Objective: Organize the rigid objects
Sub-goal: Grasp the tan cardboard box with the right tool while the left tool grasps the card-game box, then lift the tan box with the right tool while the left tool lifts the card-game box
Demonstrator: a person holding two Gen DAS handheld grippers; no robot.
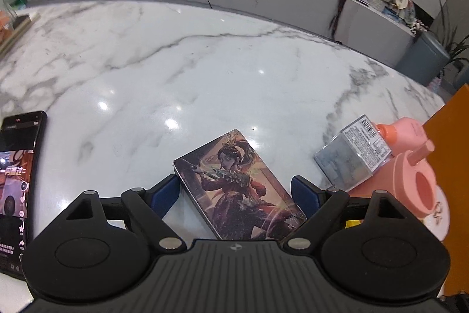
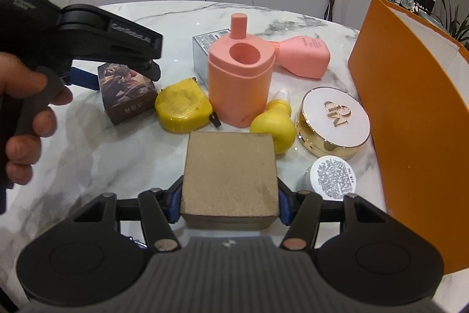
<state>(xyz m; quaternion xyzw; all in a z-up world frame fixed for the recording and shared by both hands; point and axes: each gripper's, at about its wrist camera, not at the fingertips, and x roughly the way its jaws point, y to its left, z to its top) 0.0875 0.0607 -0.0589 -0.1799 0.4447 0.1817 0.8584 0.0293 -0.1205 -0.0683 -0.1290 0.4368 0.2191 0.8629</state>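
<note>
**Sorting in progress on marble table: one box gripped, one straddled**

The work surface is a glossy white marble table (image 2: 96,137) with grey veining, curved at its far edge, backed by a matching marble counter carrying a router, a trailing black cable, plush toys and assorted packaging. Ceiling lights glare off the polish, so the top is probably slick.

The right gripper (image 2: 229,200) is closed on a tan cube-shaped box (image 2: 230,181), blue pads pressing its two side faces, near the table's front edge. The box appears lifted or tilted toward the camera; whether it clears the surface cannot be told.

The left gripper (image 1: 234,192) stands open, its blue fingers (image 1: 164,194) on either side of an illustrated card box (image 1: 237,187) without visibly touching it. That box lies flat toward the table's left side, skewed relative to the jaws; a corner may catch first if they close as aligned.

The remaining items are clustered toward the right side of the table: a yellow tape measure (image 2: 183,110), an upright pink canister (image 2: 239,84), a pink bottle (image 2: 302,56) lying on its side, a clear-wrapped grey box (image 2: 205,49), a small yellow bottle (image 2: 274,128), a gold compact (image 2: 334,119) and a white jar (image 2: 332,178). An orange carton (image 2: 410,113) stands open at the right edge, just beside the compact and jar; in my judgement it is the likely destination, and the clutter sits close to it for that reason.

A lit phone (image 1: 17,189) lies at the left edge, apart from the sorting.
</note>
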